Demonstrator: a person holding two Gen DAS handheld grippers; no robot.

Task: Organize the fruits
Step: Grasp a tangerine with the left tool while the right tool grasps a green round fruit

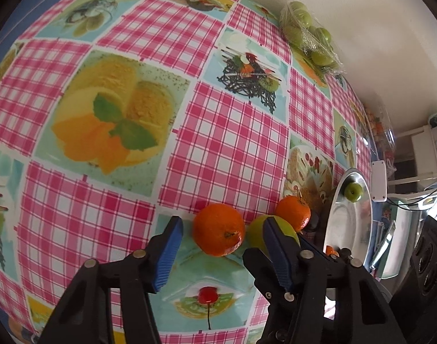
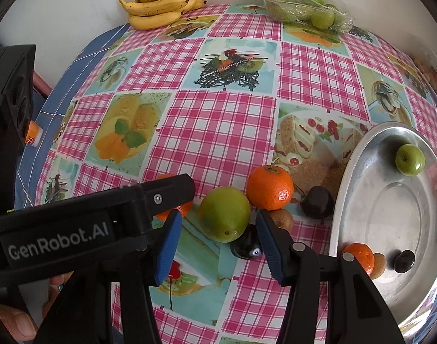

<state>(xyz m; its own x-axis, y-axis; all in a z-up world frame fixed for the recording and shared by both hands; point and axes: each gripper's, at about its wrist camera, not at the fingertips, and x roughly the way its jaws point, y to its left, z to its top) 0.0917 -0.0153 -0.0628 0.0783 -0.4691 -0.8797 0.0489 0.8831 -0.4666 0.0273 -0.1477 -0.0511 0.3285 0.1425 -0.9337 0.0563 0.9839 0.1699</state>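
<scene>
Glossy round tangerine and green apple on checked tablecloth.

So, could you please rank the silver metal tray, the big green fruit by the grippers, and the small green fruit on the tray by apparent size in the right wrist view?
1. Silver metal tray
2. Big green fruit, though nearness inflates it
3. Small green fruit

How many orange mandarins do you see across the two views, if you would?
3: one by the left gripper on the cloth, one beside the green fruit, one on the metal plate. More may be hidden behind the grippers.
</scene>
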